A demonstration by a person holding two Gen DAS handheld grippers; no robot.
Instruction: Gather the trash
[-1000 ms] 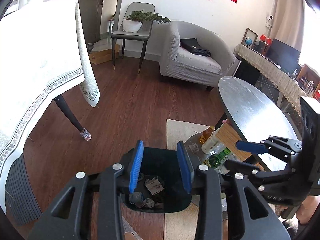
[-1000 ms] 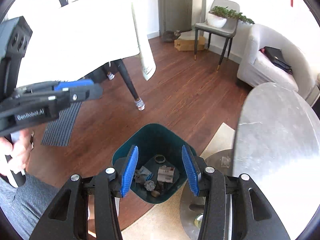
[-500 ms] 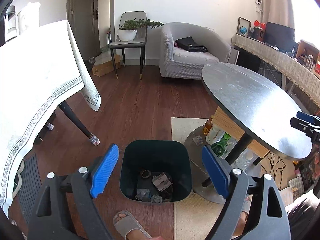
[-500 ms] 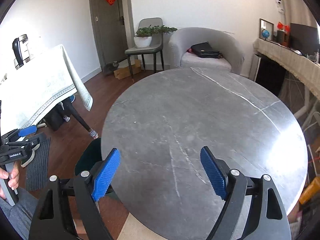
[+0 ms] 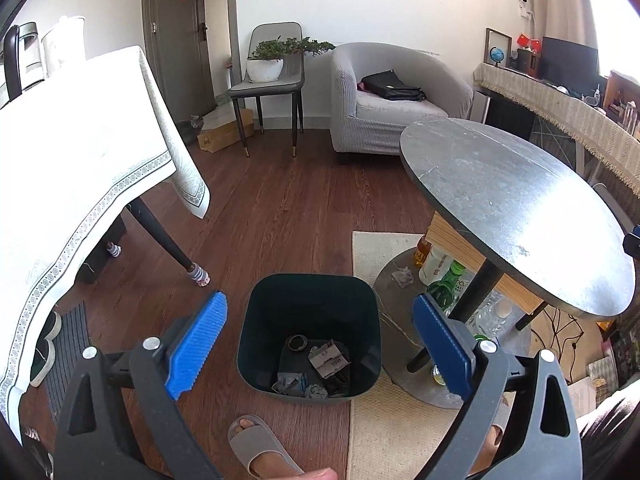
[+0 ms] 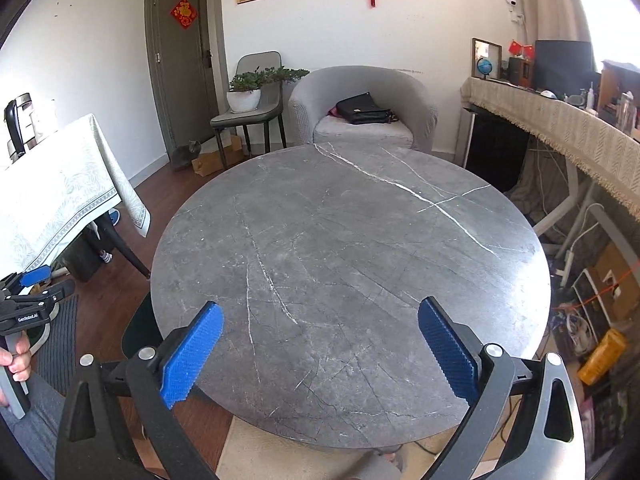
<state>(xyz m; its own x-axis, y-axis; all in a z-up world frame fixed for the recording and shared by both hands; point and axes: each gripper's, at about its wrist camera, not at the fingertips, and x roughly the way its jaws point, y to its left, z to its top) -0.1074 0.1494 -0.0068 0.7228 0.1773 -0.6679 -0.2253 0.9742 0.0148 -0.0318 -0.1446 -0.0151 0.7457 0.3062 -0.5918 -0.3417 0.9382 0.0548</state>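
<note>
A dark teal trash bin [image 5: 308,292] stands on the wood floor with crumpled paper and scraps [image 5: 326,362] at its bottom. My left gripper [image 5: 320,346] hangs above the bin, jaws wide open and empty. My right gripper [image 6: 320,350] is wide open and empty over the near edge of the round grey marble table [image 6: 348,248], whose top shows bare. A sliver of the bin [image 6: 138,330] shows under the table's left edge. The left gripper also shows in the right wrist view [image 6: 36,284], held in a hand.
Bottles [image 5: 444,276] and a crumpled scrap [image 5: 402,276] sit on the table's round base. A cloth-covered table [image 5: 80,168] stands left, an armchair [image 5: 396,112] and a chair with a plant [image 5: 272,76] behind. A sandalled foot [image 5: 256,440] is by the bin, on a beige rug [image 5: 384,432].
Both grippers opened wide from a narrow gap and rose away from the bin. The right one swung from over the bin to over the marble table top.
</note>
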